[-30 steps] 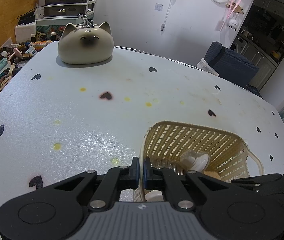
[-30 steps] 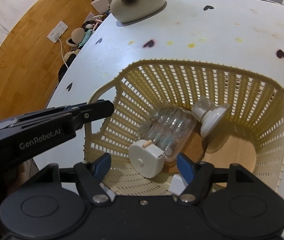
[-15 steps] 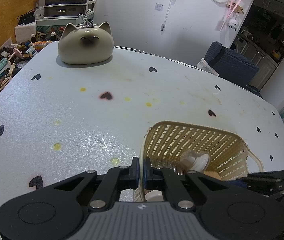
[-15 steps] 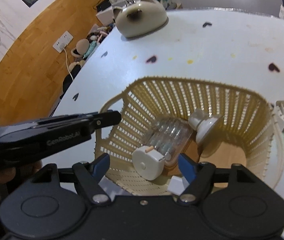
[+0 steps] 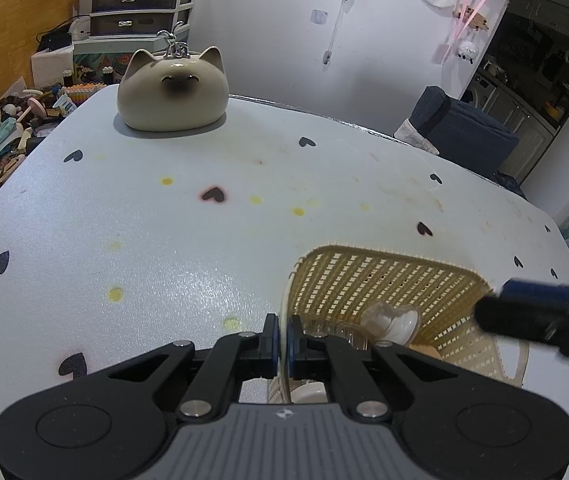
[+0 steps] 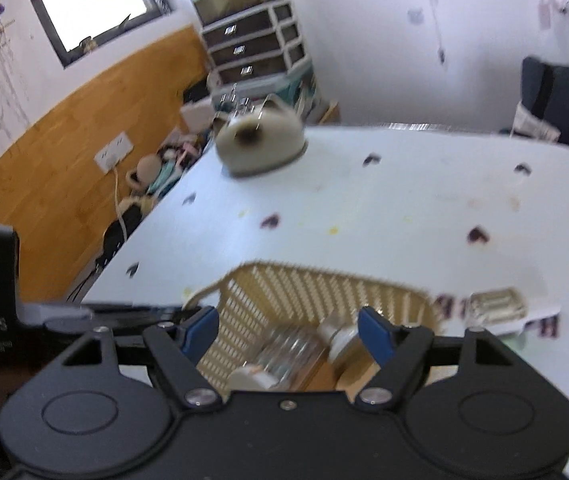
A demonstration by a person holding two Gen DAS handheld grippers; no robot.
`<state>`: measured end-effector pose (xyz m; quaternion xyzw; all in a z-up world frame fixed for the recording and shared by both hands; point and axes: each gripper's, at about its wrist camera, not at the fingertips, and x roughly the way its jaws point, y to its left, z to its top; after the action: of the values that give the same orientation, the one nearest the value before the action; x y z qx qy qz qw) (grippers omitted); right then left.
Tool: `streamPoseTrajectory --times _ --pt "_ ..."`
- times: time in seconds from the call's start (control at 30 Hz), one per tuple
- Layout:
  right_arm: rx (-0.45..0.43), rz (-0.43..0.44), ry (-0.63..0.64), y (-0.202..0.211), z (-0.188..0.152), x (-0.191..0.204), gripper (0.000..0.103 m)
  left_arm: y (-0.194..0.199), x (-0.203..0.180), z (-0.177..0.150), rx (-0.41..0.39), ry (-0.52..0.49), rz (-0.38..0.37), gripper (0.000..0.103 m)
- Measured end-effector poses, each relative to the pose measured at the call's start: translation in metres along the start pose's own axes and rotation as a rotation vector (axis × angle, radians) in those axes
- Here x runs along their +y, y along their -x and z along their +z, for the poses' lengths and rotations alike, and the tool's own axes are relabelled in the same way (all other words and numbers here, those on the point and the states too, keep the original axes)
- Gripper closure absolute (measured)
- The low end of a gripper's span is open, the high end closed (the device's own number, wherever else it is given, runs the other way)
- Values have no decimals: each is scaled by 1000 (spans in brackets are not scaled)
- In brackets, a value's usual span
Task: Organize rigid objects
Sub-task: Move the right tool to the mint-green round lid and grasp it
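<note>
Two grippers: both in view, one on the basket, one above it.
Left gripper: clamped on the near rim of the basket, unmoved over the last second, pinning it to the table.
Right gripper: jaws apart and empty; it has risen from deep inside the basket to above its rim and tilted up toward the room.
Basket contents: clear bottle, its pale cap and a round white piece lie loose inside.
Meaning: this drop looks complete; the right gripper is free for another item.
Candidate: a small slatted white piece just beside the basket.
Untouched: cat-shaped pot, well apart.
</note>
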<state>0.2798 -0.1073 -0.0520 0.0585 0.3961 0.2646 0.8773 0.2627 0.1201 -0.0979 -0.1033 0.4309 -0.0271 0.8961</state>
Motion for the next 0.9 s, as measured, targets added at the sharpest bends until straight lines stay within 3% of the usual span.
streamPoseTrajectory --times 0.23,0.33,0.43,0.57,0.7,0.9 --pt "-103 -106 -25 23 9 -28 13 2 1 0 -9 5 -1 99" --pt "-148 -206 -39 28 8 -46 2 2 1 0 -9 5 -1 99" --pt "-183 -317 -37 29 2 -62 0 2 1 0 -9 4 -1 99" --pt "-164 -425 -56 25 -10 -86 0 2 1 0 -9 5 -1 99" --pt "-129 -474 -101 17 -26 -109 0 2 1 0 -9 4 0 99" --pt "-45 -459 -105 -8 -55 -128 0 2 1 0 -9 4 -1 99"
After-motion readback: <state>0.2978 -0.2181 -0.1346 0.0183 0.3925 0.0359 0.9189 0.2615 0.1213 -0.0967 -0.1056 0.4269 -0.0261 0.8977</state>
